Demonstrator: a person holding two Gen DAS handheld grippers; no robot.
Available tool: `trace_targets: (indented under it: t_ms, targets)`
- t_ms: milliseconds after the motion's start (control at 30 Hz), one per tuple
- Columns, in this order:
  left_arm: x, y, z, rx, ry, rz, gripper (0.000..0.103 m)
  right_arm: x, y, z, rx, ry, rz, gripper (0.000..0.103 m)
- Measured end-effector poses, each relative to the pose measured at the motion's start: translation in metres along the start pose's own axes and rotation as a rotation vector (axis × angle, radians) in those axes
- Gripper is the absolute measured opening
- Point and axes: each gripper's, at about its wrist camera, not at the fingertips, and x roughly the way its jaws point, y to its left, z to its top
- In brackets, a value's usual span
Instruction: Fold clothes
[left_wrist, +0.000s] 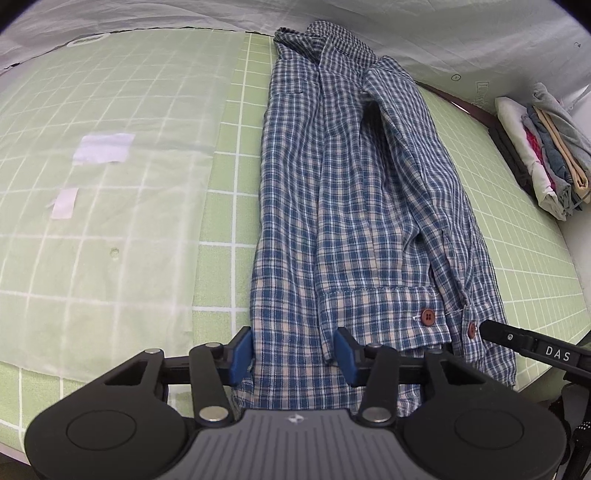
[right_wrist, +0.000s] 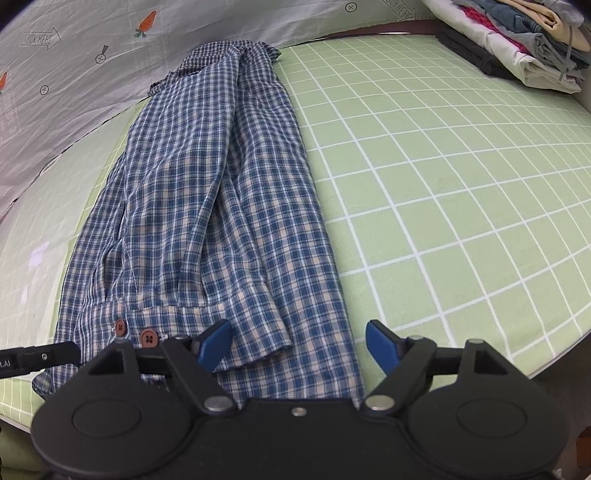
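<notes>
Plaid shirt: a blue-and-cream checked, crinkled woven shirt (left_wrist: 354, 229) with brown buttons is laid as a long narrow strip from the counter's near edge to its far edge.
Counter: green grid-printed mat (right_wrist: 443, 192), flat.
Left gripper (left_wrist: 293, 356): jaws parted astride the hem, not seen pressing.
Right gripper (right_wrist: 299, 347): jaws wide open over the cuff.
Risk: only one layer may be pinched, so the folded sleeves could slide apart.

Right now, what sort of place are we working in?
Probably a home laundry-folding spot: a plaid shirt laid lengthwise on a green grid cloth, a stack of folded clothes at its far edge, printed sheet behind.
</notes>
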Motion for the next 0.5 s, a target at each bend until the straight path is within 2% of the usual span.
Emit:
trace_targets:
  t_ms: [100,300,500]
  targets:
    - [-0.004,0.003,-0.009,-0.016,0.012,-0.023,0.042,-0.001,-0.001,-0.004,0.0,0.014,0.006,0.08]
    - [-0.006,0.004,-0.014,-0.019,0.039,-0.045,0.041,-0.003,0.0,-0.009,-0.019,0.027,0.02,0.081]
    - [-0.007,0.016,-0.018,-0.097,0.072,-0.132,0.041,-0.01,-0.004,-0.017,-0.031,0.042,0.06,0.081]
